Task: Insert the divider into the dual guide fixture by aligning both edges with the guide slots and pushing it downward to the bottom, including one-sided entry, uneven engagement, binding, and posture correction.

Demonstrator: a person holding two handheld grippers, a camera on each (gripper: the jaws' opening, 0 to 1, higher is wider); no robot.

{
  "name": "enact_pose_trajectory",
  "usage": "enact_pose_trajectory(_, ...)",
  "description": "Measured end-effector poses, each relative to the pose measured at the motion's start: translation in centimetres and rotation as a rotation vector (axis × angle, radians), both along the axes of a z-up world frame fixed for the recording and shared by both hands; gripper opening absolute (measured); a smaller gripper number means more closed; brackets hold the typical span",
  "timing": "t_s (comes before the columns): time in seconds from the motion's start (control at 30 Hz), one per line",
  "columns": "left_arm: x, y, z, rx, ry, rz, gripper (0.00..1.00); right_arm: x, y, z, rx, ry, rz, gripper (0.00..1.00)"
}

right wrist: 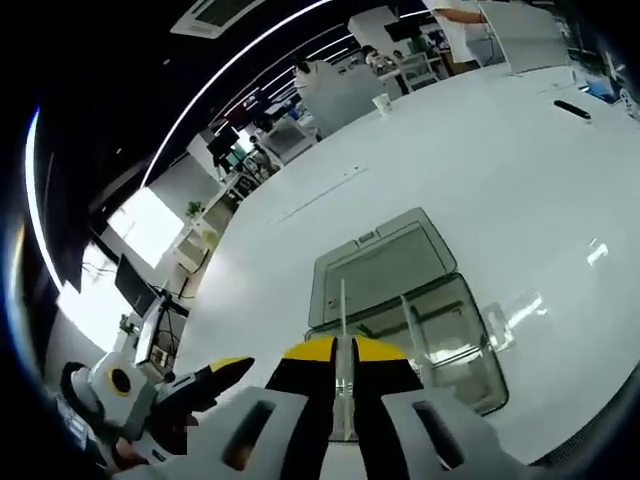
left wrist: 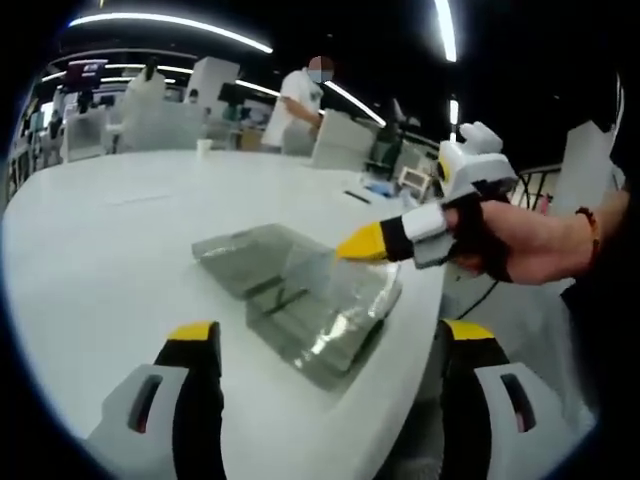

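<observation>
The dual guide fixture [left wrist: 300, 300], a clear plastic box with upright guide walls, lies on the white table [left wrist: 110, 240] close to its near edge. My right gripper [left wrist: 365, 243] reaches in from the right, its yellow tip over the fixture's top. In the right gripper view, the right gripper [right wrist: 340, 352] is shut on the divider [right wrist: 342, 310], a thin clear plate seen edge-on and standing upright above the fixture [right wrist: 400, 290]. My left gripper [left wrist: 330, 333] stands open in front of the fixture, apart from it, and appears again as the left gripper [right wrist: 215, 385] at the lower left.
A person in a white top [left wrist: 300, 95] stands beyond the table's far side among desks and white boxes. A cup [right wrist: 383, 102] and a small black object [right wrist: 570, 108] sit far back on the table. The table edge runs just right of the fixture.
</observation>
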State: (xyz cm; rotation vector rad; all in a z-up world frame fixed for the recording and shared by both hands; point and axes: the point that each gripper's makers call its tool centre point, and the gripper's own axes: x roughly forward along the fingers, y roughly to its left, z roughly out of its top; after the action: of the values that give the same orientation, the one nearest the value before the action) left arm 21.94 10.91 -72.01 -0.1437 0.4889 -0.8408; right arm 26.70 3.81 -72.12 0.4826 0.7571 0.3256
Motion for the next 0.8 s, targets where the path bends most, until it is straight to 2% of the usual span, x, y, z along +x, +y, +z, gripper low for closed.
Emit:
enact_pose_trajectory(0.1,0.1,-0.8,0.0,0.003,-0.003,-0.023,0.86,0.0,0.5,0.6,0.042,0.0,0.007,0.0)
enact_pose_trajectory(0.13,-0.1,-1.3,0.0,-0.002,0.006,-0.043,0.85,0.1,0.9,1.1,0.067,-0.022,0.021,0.0)
enact_pose_trajectory(0.2,-0.3,-2.2,-0.1,-0.008,0.013,-0.075,0.84,-0.3,1.4,1.2,0.062,-0.004,0.047,0.0)
enact_pose_trajectory(0.43,0.2,-3.6,0.0,-0.016,0.01,-0.118,0.84,-0.9,2.6,2.3,0.059,-0.035,0.124,0.0)
enact_pose_trajectory(0.53,0.3,-4.0,-0.1,-0.008,0.012,-0.144,0.84,-1.1,3.1,2.2,0.056,-0.027,0.156,0.0)
enact_pose_trajectory(0.63,-0.1,-4.5,-0.3,-0.01,0.036,-0.184,0.84,-1.6,3.7,2.2,0.065,-0.019,0.19,0.0)
enact_pose_trajectory(0.8,0.1,-4.6,0.0,-0.015,0.011,-0.18,0.85,-2.3,4.5,2.0,0.043,0.001,0.263,0.0)
